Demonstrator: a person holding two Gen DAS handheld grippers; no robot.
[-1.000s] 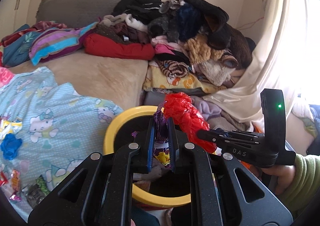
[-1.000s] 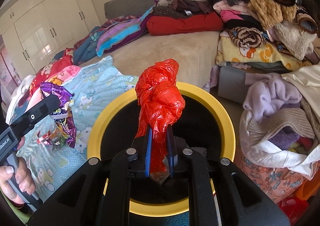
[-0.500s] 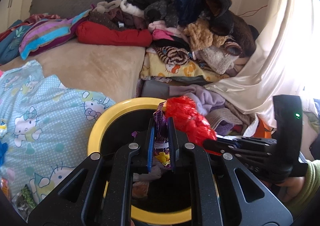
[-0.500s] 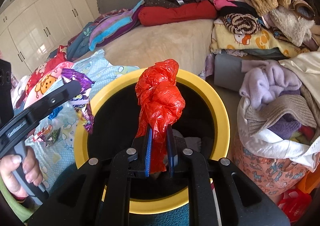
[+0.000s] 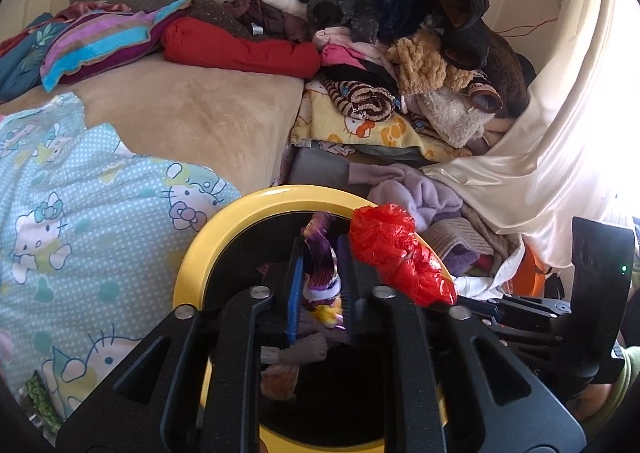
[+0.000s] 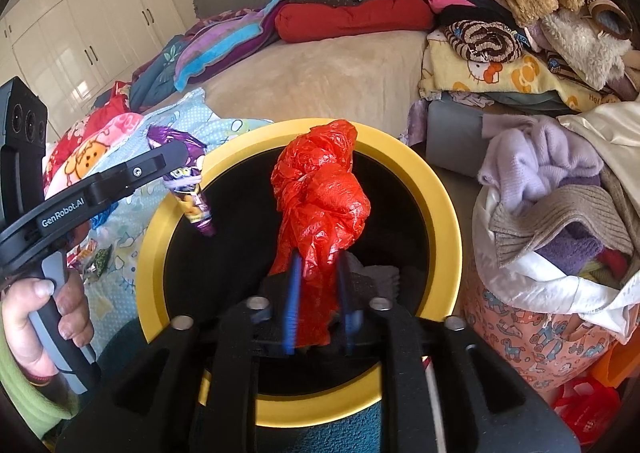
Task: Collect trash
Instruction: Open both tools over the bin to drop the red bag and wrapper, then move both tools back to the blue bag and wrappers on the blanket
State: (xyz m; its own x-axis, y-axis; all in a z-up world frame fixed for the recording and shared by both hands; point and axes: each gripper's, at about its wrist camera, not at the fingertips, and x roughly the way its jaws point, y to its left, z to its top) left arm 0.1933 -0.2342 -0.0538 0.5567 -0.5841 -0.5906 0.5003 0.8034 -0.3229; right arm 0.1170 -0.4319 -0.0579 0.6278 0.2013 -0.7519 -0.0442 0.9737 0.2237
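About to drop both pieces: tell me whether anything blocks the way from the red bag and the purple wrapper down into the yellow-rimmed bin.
Nothing visible does. The red plastic bag and the purple snack wrapper both hang over the yellow-rimmed bin's open mouth, each between opening claw jaws, with only earlier trash lying at the bottom.

The bed [image 5: 192, 113] carries a beige blanket, with a light-blue printed sheet [image 5: 80, 213] spread over its near side. A red roll [image 5: 240, 49] and piled clothes [image 5: 380, 13] lie along its far edge.

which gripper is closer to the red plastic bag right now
Right. The right gripper has the red plastic bag between its opening jaws, over the yellow bin. The left gripper, jaws also opening, has the purple wrapper between them, just beside the bag.
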